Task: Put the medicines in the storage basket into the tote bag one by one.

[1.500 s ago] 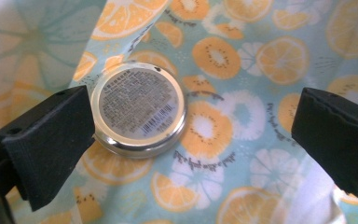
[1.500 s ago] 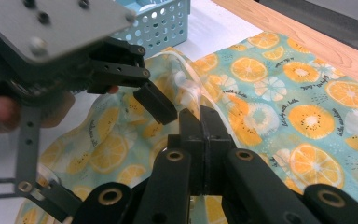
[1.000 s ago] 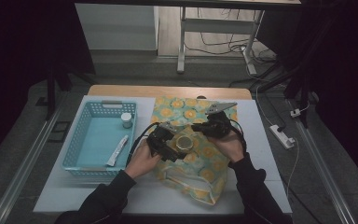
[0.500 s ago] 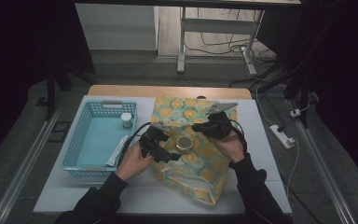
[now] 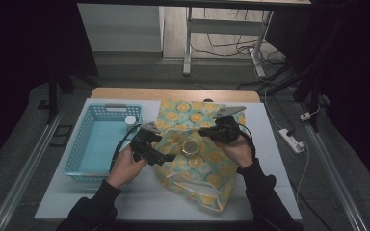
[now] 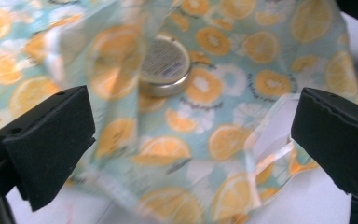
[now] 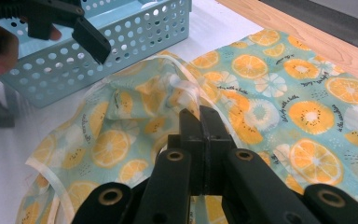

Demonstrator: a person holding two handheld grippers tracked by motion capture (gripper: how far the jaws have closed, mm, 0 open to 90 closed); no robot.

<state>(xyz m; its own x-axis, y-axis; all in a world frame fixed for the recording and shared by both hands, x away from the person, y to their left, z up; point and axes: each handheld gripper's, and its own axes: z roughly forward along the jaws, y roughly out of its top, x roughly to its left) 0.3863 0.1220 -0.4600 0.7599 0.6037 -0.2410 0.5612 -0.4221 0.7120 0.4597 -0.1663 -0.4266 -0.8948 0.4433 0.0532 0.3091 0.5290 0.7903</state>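
A bag (image 5: 200, 166) printed with orange slices lies on the white table, its mouth turned toward the basket. A round metal tin (image 5: 191, 147) rests flat on the bag's lower layer, just inside the mouth. In the left gripper view the tin (image 6: 165, 65) shows partly behind a raised translucent flap. My left gripper (image 5: 161, 155) hangs at the bag's left edge, jaws wide apart around nothing (image 6: 191, 140). My right gripper (image 5: 204, 133) is to the right of the tin, shut on the bag's upper rim (image 7: 199, 114) and lifting it.
A light blue perforated basket (image 5: 101, 144) stands left of the bag, with a small white-capped bottle (image 5: 130, 121) in its far right corner. A wooden strip (image 5: 173, 94) runs along the table's far edge. A power strip (image 5: 291, 140) lies on the floor at right.
My left gripper has drawn back to the left, away from the tin. The tin and the right gripper have stayed where they were.
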